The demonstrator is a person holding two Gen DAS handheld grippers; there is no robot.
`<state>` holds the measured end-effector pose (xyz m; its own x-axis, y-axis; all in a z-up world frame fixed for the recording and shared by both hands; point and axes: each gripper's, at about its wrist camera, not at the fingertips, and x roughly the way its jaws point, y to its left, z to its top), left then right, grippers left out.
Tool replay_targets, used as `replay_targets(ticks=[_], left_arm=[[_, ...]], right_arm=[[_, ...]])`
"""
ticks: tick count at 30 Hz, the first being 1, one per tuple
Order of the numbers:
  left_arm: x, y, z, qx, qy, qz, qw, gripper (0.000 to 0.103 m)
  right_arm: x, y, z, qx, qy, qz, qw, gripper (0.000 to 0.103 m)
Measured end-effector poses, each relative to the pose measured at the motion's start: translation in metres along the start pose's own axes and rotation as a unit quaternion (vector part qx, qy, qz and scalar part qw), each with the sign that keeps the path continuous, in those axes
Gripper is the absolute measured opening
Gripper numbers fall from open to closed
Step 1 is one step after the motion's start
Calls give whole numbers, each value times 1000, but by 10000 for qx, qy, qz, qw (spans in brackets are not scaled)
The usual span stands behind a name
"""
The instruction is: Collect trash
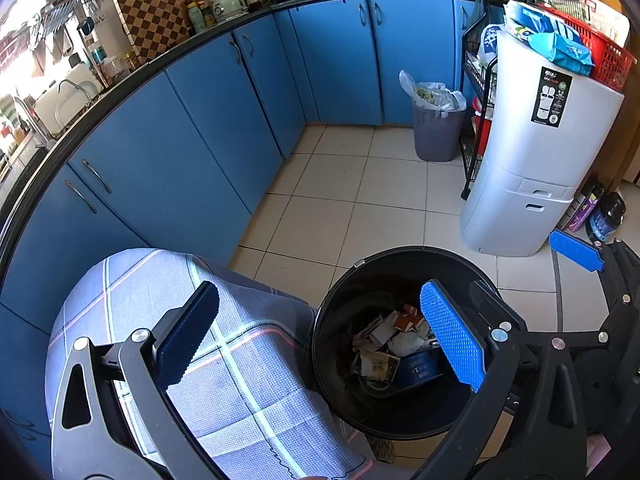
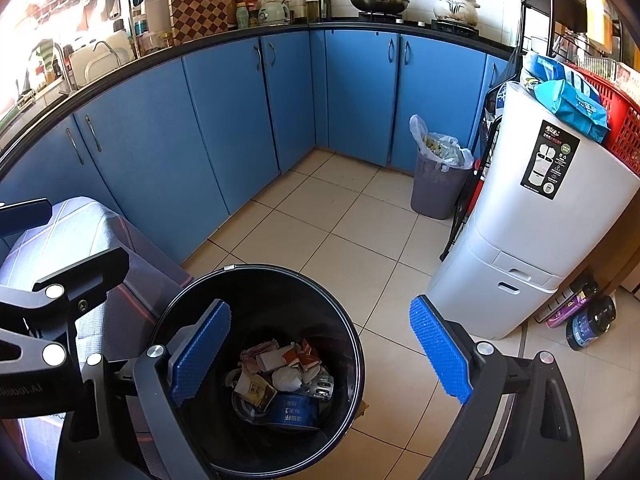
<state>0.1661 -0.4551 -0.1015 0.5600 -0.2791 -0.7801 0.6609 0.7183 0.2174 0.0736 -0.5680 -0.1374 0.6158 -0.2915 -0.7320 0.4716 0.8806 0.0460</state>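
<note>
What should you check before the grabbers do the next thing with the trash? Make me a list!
1. Left gripper empty, fingers wide apart: ok.
2. Right gripper empty, fingers wide apart: ok.
3. Black bin upright on the floor, mouth uncovered: ok.
4. Trash (paper scraps, wrappers, a blue tub) lies at the bottom of the black bin, well below the rim: ok.
5. Loose trash left on the floor tiles: none seen, but the floor close under the grippers is hidden: cannot tell.
6. Grey bin by the cupboards has its bag heaped above the rim: not ok if it must be collected too.
</note>
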Motion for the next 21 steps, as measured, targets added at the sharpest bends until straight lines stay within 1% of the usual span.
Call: replay_targets(ticks=[7,12,14,15,17,21], left_arm=[[0,0,0,11,54,-40,10000,99],[-3,-1,0,41,-8,-15,10000,99],[-5,-1,1,40,-108,-16,9999,99],[-5,-2,1,59,-97,-53,9999,99],[-4,-2,1,37,13,-271,9996,99],[-6,4,1,-156,-48,-291,9994,99]], right_arm=[[0,0,0,-9,-7,-9,10000,89],[0,-1,1,7,3,14,10000,89],[0,-1,1,4,0,12,10000,89],[0,-2,1,6,1,14,10000,89],[0,-1,1,9,5,16,10000,89],[0,-2,1,12,9,13,10000,89]])
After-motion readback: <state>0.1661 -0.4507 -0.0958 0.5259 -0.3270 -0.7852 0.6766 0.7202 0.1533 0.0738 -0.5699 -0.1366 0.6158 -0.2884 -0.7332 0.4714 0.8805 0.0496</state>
